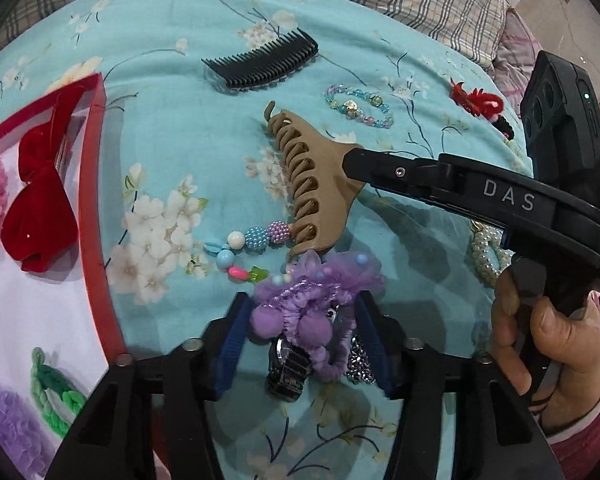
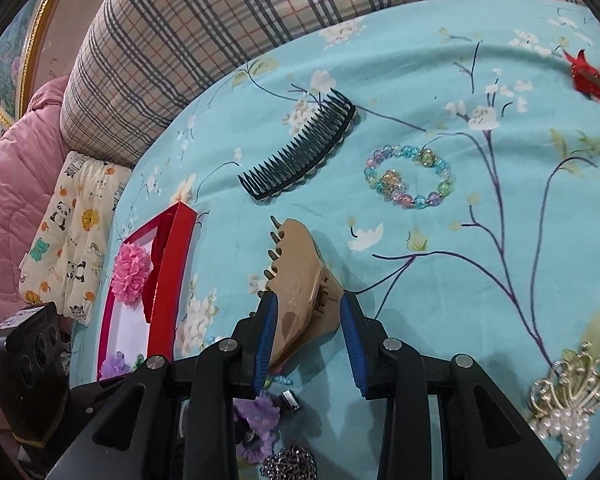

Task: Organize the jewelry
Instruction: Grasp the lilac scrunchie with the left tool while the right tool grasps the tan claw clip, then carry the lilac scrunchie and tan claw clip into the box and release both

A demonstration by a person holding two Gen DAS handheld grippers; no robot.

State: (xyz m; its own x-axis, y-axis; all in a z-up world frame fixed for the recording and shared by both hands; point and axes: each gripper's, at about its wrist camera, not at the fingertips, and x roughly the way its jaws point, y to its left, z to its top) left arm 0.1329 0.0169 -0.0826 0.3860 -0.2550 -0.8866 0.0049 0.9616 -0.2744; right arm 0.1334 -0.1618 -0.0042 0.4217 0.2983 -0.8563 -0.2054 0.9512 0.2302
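Tan claw clip [image 2: 300, 280], black comb [image 2: 300, 148] — turquoise floral sheet [image 2: 480, 280]; seemingly pastel bracelet [image 2: 408, 178].

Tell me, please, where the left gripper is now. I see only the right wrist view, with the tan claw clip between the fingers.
Observer: The left gripper straddles a purple scrunchie, one finger on each side. I cannot tell whether it grips.
Operator: Is anything under the scrunchie?
Observer: Yes, a metal watch lies partly beneath it.
Operator: Is anything else close to the clip?
Observer: A string of pastel beads reaches the claw clip at its end teeth.
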